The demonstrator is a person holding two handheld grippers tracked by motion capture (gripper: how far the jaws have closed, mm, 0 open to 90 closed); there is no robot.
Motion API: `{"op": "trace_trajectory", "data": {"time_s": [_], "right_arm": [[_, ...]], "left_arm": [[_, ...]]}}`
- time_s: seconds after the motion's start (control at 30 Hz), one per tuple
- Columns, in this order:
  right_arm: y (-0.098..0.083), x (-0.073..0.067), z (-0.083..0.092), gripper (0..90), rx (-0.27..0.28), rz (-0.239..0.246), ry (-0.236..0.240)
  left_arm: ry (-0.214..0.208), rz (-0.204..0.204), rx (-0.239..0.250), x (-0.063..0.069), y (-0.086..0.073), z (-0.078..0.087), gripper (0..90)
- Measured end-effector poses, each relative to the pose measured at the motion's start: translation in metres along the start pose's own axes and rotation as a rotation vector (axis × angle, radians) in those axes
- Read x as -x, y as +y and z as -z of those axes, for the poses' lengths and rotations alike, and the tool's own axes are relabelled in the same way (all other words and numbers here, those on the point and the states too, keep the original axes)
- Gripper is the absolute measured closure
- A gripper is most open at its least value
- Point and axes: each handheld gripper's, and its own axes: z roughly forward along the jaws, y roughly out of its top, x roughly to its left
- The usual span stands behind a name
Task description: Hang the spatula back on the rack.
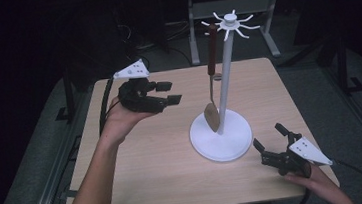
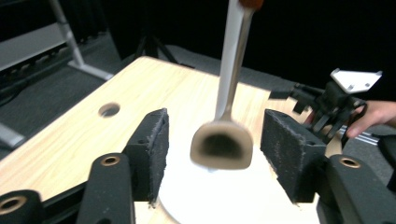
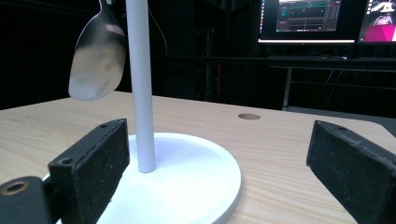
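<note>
Your left tool (image 1: 162, 94) sits released at nine o'clock of the white stand (image 1: 221, 134); your right tool (image 1: 272, 142), also released, at four. The spatula (image 1: 211, 89) hangs from the stand's hooks above the desk (image 1: 160, 169).

My left hand (image 1: 120, 119) is palm-up with the forearm reaching in from the bottom, holding the left gripper (image 1: 169, 93) above the table with its jaws spread wide and pointing right. My right hand (image 1: 313, 178) sits low at the near right corner, holding the right gripper (image 1: 269, 137) with its jaws wide apart too, aimed up and to the left.
</note>
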Motion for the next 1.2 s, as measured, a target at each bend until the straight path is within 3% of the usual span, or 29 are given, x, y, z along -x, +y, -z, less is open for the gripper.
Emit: {"op": "trace_trajectory", "data": {"time_s": [0.43,0.77,1.2], "right_arm": [[0.000,0.000,0.000,5.5,0.000,0.000,-0.002],[0.000,0.000,0.000,5.5,0.000,0.001,-0.002],[0.000,0.000,0.000,5.5,0.000,0.001,-0.004]], "left_arm": [[0.082,0.045,-0.051,-0.004,-0.058,0.011,27.5],[0.145,0.079,-0.060,-0.005,-0.101,0.018,23.6],[0.217,0.127,-0.117,-0.001,-0.161,0.027,20.4]]}}
